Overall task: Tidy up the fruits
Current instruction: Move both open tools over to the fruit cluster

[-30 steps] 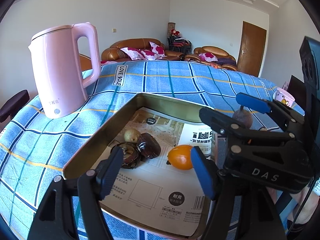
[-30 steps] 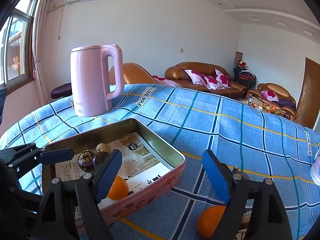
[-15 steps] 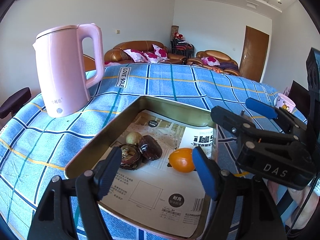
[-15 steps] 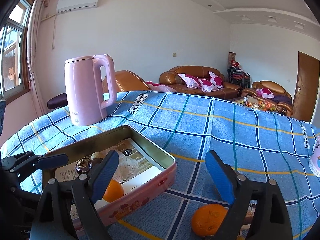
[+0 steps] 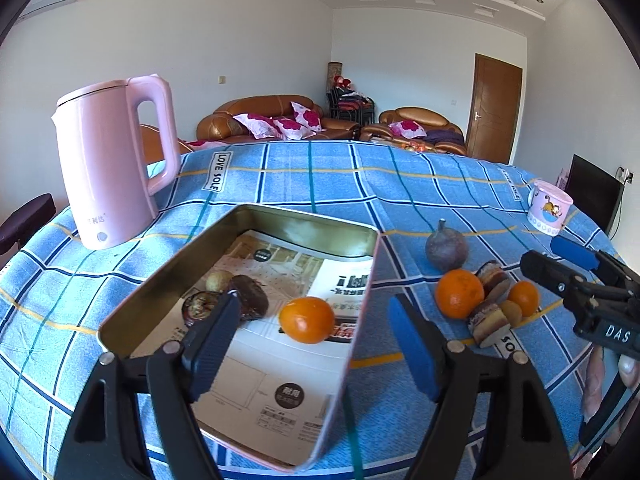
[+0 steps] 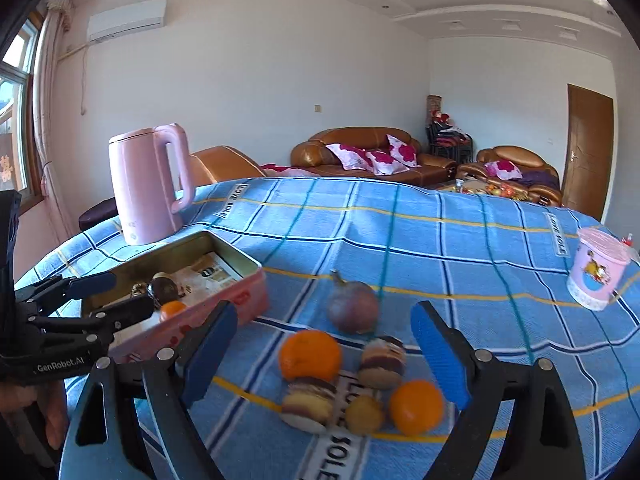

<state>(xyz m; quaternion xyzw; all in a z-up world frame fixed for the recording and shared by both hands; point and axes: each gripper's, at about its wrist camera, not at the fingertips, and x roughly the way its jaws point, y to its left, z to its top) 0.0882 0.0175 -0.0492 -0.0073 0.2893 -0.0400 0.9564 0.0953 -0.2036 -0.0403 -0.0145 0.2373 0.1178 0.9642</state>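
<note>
Left gripper (image 5: 312, 332): jaws opening, nothing between, held over tin (image 5: 304, 220). Right gripper (image 6: 324, 348): jaws wide, empty, above fruit cluster right of tin. Risk: large orange (image 6: 310, 354) touched by neighbours; adjacent pcs knocked, purple fruit (image 6: 353, 306) rolled if approach off-ctr.

Left wrist view looks down, close, over the tin (image 5: 256, 224) at scene left. Right wrist view faces the fruit cluster (image 6: 352, 376) at right. Both share tin, cluster and kettle (image 6: 148, 184).

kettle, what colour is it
Pale pink all over, handle included. The kettle shows best in the left wrist view.
</note>
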